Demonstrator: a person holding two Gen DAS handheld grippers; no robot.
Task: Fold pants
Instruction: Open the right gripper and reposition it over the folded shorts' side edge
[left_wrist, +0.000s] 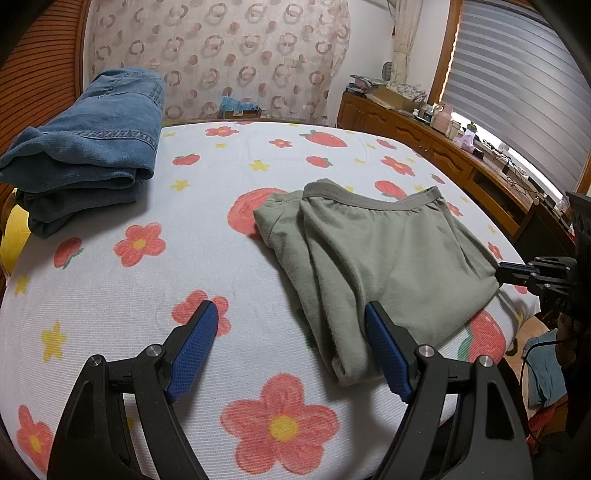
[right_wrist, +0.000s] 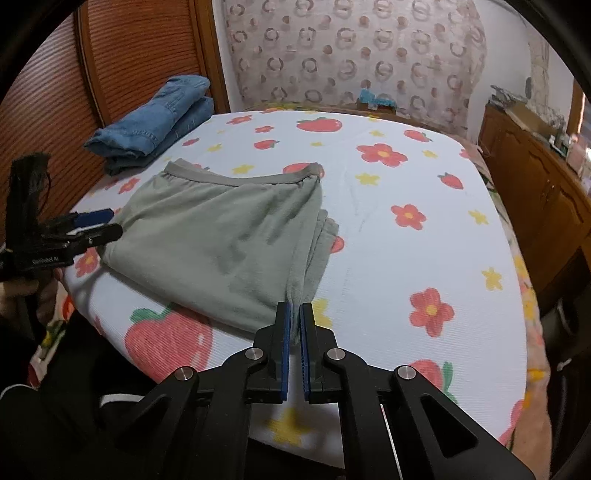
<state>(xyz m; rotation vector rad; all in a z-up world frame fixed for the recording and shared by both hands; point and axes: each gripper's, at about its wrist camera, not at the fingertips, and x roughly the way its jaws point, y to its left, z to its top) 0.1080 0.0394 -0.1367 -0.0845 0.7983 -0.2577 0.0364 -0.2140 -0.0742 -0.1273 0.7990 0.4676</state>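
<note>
Evidently the green pants (right_wrist: 221, 236) are pinched at a near corner by the right gripper (right_wrist: 294, 314), presumably for folding over, while the left gripper (left_wrist: 291, 332) is held spread, grasping nothing

Matt green cloth pants (right_wrist: 221, 236); ribbed bedsheet (right_wrist: 406, 266), seemingly.

1. Bed (left_wrist: 207, 266): bears both garments.
2. Pants (left_wrist: 384, 258): folded, near right part of the bed, waistband on the far side.
3. Jeans (left_wrist: 92, 147): folded, far left corner, well apart from the pants.
4. Cabinet (left_wrist: 424, 136): right of the bed.
</note>
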